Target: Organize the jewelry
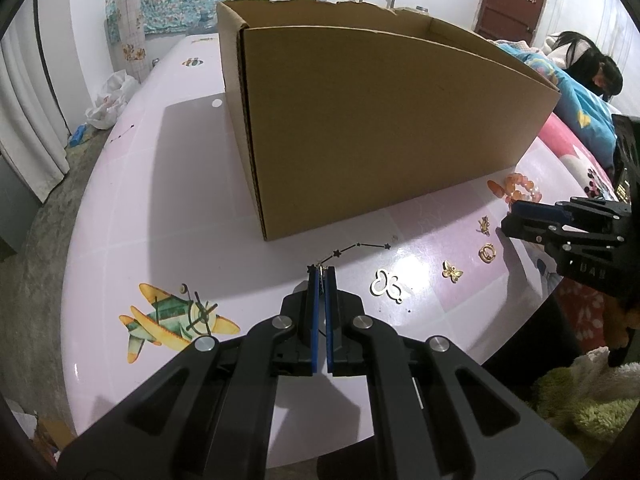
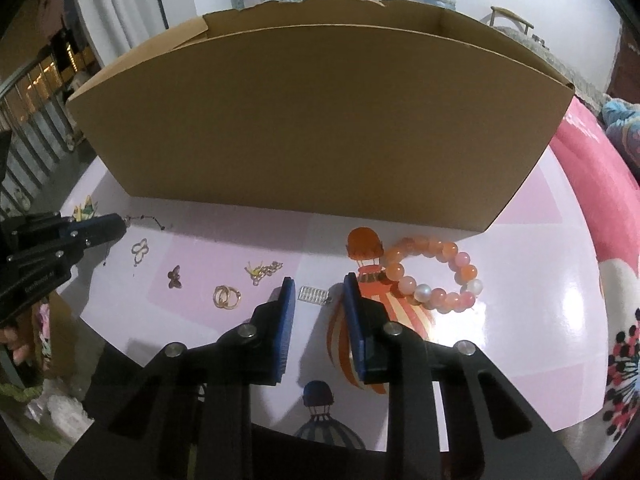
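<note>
A tall open cardboard box (image 1: 380,120) (image 2: 312,120) stands on the pink table. My left gripper (image 1: 321,274) is shut on one end of a thin black star chain (image 1: 360,246), which trails along the table toward the box. My right gripper (image 2: 318,286) is open, its fingers either side of a small silver charm (image 2: 314,293) on the table. Near it lie an orange bead bracelet (image 2: 436,274), a pair of gold rings (image 2: 227,297), a gold chain piece (image 2: 264,270), a butterfly charm (image 2: 175,276) and a white butterfly outline piece (image 2: 140,249).
The round table edge (image 1: 460,368) is close on the near side. A bed with pink and blue bedding (image 1: 576,120) and a person lying on it are at the right. Plastic bags (image 1: 108,100) lie on the floor at the left.
</note>
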Demonstrator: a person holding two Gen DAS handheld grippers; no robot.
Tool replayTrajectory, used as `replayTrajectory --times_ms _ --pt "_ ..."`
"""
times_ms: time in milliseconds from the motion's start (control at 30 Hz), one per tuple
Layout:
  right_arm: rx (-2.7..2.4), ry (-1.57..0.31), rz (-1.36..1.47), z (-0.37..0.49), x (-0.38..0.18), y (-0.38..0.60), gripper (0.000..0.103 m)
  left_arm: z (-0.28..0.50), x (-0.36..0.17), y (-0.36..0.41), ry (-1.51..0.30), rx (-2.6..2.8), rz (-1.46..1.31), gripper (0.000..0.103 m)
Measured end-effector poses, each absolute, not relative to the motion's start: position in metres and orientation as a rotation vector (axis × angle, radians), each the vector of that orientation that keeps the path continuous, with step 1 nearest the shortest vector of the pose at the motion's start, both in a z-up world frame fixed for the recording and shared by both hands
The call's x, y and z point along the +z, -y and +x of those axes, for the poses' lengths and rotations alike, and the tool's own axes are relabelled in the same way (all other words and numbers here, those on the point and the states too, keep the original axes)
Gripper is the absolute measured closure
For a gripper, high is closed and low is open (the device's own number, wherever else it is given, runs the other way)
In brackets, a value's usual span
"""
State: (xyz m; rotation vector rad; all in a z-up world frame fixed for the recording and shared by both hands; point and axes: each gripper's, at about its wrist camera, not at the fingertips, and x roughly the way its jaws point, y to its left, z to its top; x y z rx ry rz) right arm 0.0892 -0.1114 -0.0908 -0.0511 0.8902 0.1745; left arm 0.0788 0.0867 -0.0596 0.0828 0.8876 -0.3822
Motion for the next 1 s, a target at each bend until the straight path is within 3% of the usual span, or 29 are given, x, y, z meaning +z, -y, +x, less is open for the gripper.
replayTrajectory --times_ms 267,1000 --pt "0.216 -0.887 -0.062 0.082 -0.093 0.096 0.098 0.079 -0.060 -0.087 -0.886 -0.380 0.086 0.101" --pt "0.263 -0.849 -0.032 0.067 -0.077 0.126 0.101 0.075 -0.061 -0.084 -0.864 -0.375 0.101 0.101"
